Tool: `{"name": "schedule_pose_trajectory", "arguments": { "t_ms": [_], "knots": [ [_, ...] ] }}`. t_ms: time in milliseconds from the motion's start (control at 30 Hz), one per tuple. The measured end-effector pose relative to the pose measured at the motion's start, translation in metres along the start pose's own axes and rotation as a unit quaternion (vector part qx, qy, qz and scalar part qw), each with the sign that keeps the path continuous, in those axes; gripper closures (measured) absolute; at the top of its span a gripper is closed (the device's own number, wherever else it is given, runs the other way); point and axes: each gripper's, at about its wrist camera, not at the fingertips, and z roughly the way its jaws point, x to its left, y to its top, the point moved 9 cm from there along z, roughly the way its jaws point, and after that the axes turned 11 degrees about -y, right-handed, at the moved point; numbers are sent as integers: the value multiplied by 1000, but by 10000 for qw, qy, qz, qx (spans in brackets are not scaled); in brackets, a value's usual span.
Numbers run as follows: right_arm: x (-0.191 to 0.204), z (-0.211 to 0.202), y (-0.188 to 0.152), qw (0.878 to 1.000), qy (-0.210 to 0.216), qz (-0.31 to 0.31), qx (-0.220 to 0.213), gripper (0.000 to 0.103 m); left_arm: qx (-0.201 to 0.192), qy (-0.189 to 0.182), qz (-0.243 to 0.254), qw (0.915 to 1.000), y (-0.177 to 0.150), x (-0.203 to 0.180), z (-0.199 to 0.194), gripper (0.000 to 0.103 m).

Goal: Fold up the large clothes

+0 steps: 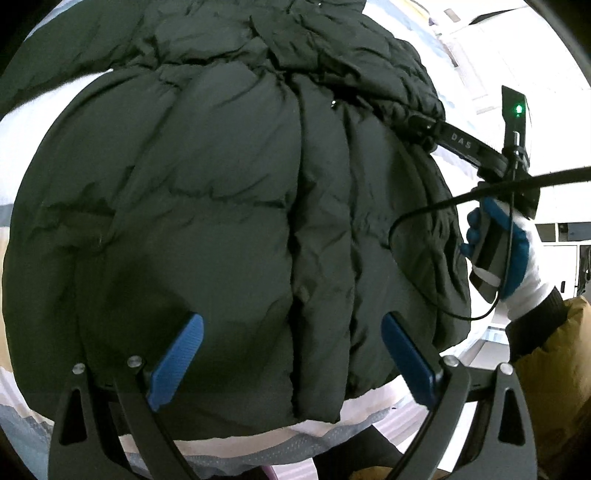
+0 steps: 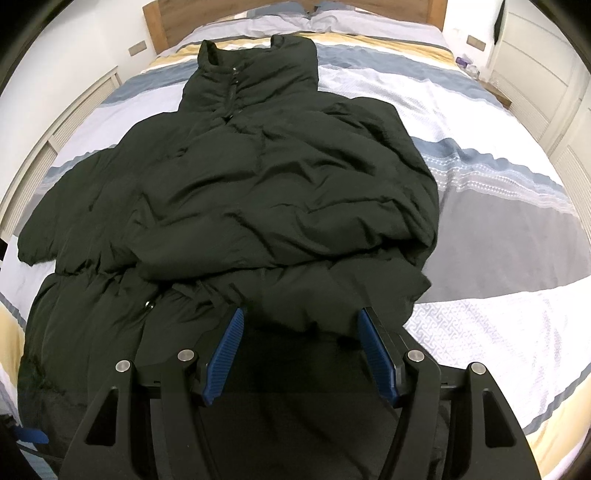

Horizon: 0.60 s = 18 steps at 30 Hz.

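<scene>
A large black puffer jacket [image 2: 258,192] lies spread on the bed, collar toward the headboard, with one sleeve folded across its front. It fills the left wrist view [image 1: 221,206]. My left gripper [image 1: 291,325] is open, its blue pads just above the jacket's lower part. My right gripper [image 2: 299,321] is open, its pads either side of the jacket's hem edge, not closed on it. The right gripper's body and the gloved hand holding it [image 1: 509,251] show at the right of the left wrist view.
The bed's striped blue, grey, white and yellow cover [image 2: 498,192] extends to the right of the jacket. A wooden headboard [image 2: 166,22] and pillows [image 2: 258,18] are at the far end. White cupboards [image 2: 535,74] stand at the right. A black cable [image 1: 417,214] loops over the jacket.
</scene>
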Motion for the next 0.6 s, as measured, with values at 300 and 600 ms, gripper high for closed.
{"name": "schedule_pose_trajectory", "arguments": {
  "t_ms": [300,600],
  "knots": [
    [14,0,1,10000,34,-88,-6,39,-12,-15,-71,10000,-3,6,-2,5],
    [20,-1,4,9999,32,-125,-13,39,-58,28,-41,10000,-4,11,-8,5]
  ]
}}
